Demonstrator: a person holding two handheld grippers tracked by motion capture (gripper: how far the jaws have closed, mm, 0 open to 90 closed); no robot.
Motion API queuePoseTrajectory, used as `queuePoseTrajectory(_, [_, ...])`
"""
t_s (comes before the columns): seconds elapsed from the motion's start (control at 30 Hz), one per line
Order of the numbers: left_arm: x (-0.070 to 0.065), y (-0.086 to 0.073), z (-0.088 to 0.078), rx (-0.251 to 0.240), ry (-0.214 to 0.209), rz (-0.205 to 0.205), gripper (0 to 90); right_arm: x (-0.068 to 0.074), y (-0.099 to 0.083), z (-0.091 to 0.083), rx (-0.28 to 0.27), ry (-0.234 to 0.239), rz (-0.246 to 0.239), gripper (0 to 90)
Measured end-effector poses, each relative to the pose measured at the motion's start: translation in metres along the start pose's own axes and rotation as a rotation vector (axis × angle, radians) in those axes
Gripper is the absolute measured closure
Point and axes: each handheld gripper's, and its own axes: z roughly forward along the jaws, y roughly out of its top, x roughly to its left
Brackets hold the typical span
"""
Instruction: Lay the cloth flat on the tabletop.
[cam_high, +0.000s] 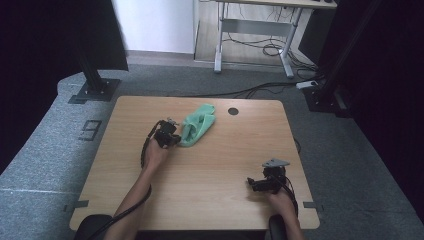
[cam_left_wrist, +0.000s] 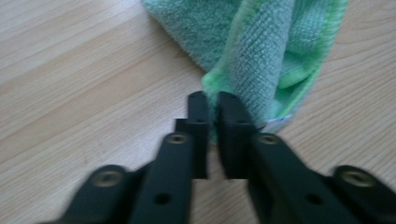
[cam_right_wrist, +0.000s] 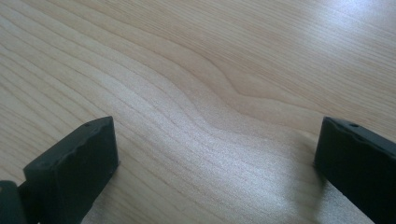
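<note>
Left tool (cam_left_wrist: 211, 103), jaws nearly together with the green cloth's (cam_high: 198, 124) near corner between them, while the cloth stretches away toward the worktop's (cam_high: 200, 185) far edge.

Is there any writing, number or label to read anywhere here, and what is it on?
"9": a large dark figure on the grey floor mat left of the table, at.
Small white tag on the green cloth, at: too blurred to read.
Nothing else is legible.
</note>
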Motion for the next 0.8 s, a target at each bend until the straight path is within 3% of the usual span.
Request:
queuePoseTrajectory(0.1, [-0.002, 0.007, -0.006, -0.046, 0.003, 0.029, 58.9, 0.0, 0.0, 0.0, 0.001, 0.0, 0.002, 0.0])
queuePoseTrajectory(0.17, [-0.004, 0.013, -0.01, -0.078, -0.028, 0.037, 49.4, 0.0, 0.0, 0.0, 0.001, 0.0, 0.002, 0.0])
queuePoseTrajectory(0.37, [-0.015, 0.029, -0.012, -0.122, -0.092, 0.065, 41.1, 0.0, 0.0, 0.0, 0.001, 0.0, 0.002, 0.0])
queuePoseTrajectory(0.53, [-0.025, 0.039, -0.005, -0.117, -0.094, 0.085, 37.9, 0.0, 0.0, 0.0, 0.001, 0.0, 0.001, 0.0])
queuePoseTrajectory(0.6, [-0.028, 0.043, -0.002, -0.105, -0.066, 0.099, 42.0, 0.0, 0.0, 0.0, 0.001, 0.0, 0.0, 0.0])
queuePoseTrajectory(0.63, [-0.03, 0.044, 0.0, -0.099, -0.05, 0.106, 49.9, 0.0, 0.0, 0.0, 0.001, 0.0, 0.001, 0.0])
queuePoseTrajectory(0.67, [-0.03, 0.045, 0.001, -0.095, -0.039, 0.109, 49.9, 0.0, 0.0, 0.0, 0.001, 0.0, 0.001, 0.0])
queuePoseTrajectory(0.73, [-0.03, 0.046, 0.002, -0.084, -0.01, 0.117, 70.4, 0.0, 0.0, 0.0, 0.001, 0.001, 0.001, 0.0])
queuePoseTrajectory(0.8, [-0.027, 0.044, 0.0, -0.085, 0.027, 0.099, 81.2, 0.0, 0.0, 0.0, 0.001, 0.001, 0.002, 0.0])
